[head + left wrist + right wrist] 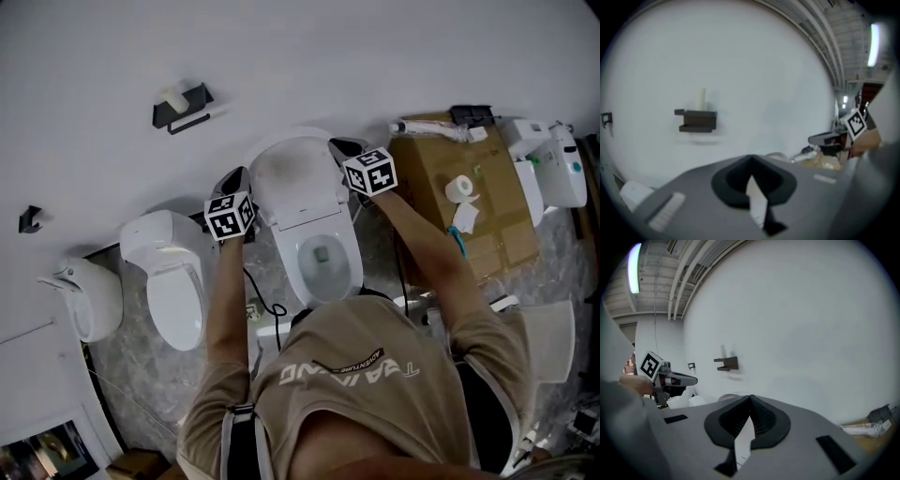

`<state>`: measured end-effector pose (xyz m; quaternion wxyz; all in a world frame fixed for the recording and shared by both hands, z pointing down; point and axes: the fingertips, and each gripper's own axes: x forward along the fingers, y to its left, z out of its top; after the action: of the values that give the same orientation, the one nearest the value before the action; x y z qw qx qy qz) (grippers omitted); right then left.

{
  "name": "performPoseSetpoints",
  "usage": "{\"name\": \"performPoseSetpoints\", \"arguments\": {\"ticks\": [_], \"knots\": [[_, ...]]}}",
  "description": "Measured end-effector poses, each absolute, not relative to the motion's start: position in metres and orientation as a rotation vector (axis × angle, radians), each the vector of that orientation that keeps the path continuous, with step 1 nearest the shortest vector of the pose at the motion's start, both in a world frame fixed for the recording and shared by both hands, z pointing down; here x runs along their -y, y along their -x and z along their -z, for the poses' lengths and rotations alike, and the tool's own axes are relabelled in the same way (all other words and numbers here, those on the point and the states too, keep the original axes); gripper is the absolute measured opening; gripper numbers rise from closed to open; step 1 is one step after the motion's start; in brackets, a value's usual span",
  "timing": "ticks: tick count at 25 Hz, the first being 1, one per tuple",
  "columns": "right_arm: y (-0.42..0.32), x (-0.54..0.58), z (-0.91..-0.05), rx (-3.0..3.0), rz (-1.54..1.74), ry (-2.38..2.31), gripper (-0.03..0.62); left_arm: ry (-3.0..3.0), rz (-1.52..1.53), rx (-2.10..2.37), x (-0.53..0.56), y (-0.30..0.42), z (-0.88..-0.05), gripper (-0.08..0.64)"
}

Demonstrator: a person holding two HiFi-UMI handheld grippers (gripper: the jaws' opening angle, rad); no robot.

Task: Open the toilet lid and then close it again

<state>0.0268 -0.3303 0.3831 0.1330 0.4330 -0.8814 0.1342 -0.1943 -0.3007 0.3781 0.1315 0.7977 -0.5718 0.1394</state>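
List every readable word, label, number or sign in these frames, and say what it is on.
"ADVENTURE" (likely): small print on the person's shirt, upside down.
Large lettering on the shirt: upside down, not confidently readable.
Marker cubes on the left gripper and right gripper: square patterns only, no words.
Cardboard box: no readable print.

The toilet lid and wall are white, the wall shelf black, the cardboard box brown, and the floor mottled grey. The left gripper and right gripper are grey, with black-and-white patterned cubes.
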Motion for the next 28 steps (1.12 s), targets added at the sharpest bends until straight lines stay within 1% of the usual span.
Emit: {"name": "performPoseSetpoints", "arguments": {"ticks": [3, 10, 12, 22, 28], "knots": [[-0.025, 0.317, -0.365, 2.591, -0.343, -1.255, 0.014, -2.353, -0.338, 1.703, 0.290, 0.193, -0.350, 0.005], [-0.026, 0.290, -0.323, 2.658, -0.156, -1.289, 0.014, -2.457, -0.300, 1.842, 0.266, 0.188, -0.302, 0.005], [-0.026, 0.285, -0.316, 2.675, -0.152, -1.302, 0.014, -2.469, -0.287, 1.875, 0.257, 0.189, -0.295, 0.005], [-0.024, 0.270, -0.327, 2.675, -0.203, -1.323, 0.014, -2.478, -0.299, 1.834, 0.246, 0.196, -0.307, 0.005], [-0.026, 0.283, -0.340, 2.647, -0.234, -1.316, 0.014, -2.458, -0.311, 1.794, 0.265, 0.194, -0.327, 0.005]]}}
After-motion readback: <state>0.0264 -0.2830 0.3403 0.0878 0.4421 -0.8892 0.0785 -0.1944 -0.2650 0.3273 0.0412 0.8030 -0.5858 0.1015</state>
